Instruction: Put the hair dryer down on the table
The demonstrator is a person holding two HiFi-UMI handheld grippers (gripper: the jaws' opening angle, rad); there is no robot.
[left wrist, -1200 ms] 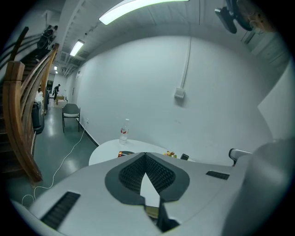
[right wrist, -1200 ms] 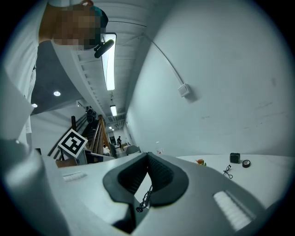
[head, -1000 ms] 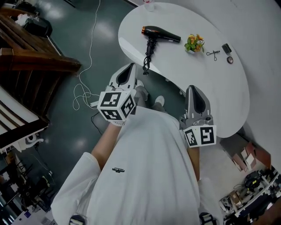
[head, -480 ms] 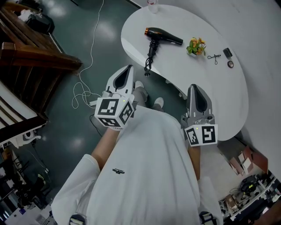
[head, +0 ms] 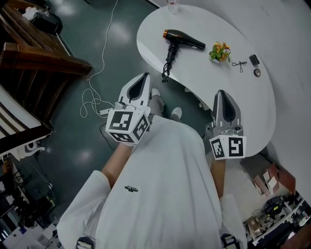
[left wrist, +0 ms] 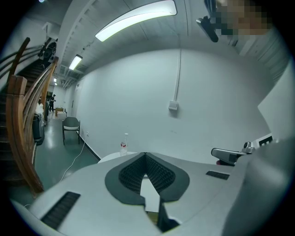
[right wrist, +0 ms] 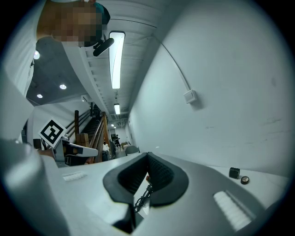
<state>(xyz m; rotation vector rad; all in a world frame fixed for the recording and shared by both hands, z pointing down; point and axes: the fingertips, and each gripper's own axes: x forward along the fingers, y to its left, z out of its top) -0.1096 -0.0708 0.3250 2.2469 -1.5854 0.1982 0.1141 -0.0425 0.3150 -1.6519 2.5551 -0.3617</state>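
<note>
The hair dryer [head: 182, 39], black with an orange ring at the back, lies on its side on the white table [head: 243, 107], its black cord [head: 167, 61] trailing to the near edge. My left gripper [head: 144, 77] hangs over the floor short of the table's near edge, jaws shut and empty. At the right, my right gripper [head: 221, 93] stays level at the table's near edge, also shut and empty. In the left gripper view the shut pads [left wrist: 152, 173] point over the table towards a bottle [left wrist: 123, 144]. A stretch of cord [right wrist: 144, 196] shows in the gap below the right gripper's shut fingertips.
On the table stand a small potted flower [head: 219, 51], scissors [head: 239, 63], a small black box [head: 252, 59], a round disc [head: 256, 72] and a bottle [head: 172, 6] at the far edge. A wooden staircase [head: 43, 63] and a white cable [head: 95, 97] on the dark floor lie to the left.
My left gripper has risen slightly. The hair dryer stays where it lies on the table, and both grippers remain shut.
</note>
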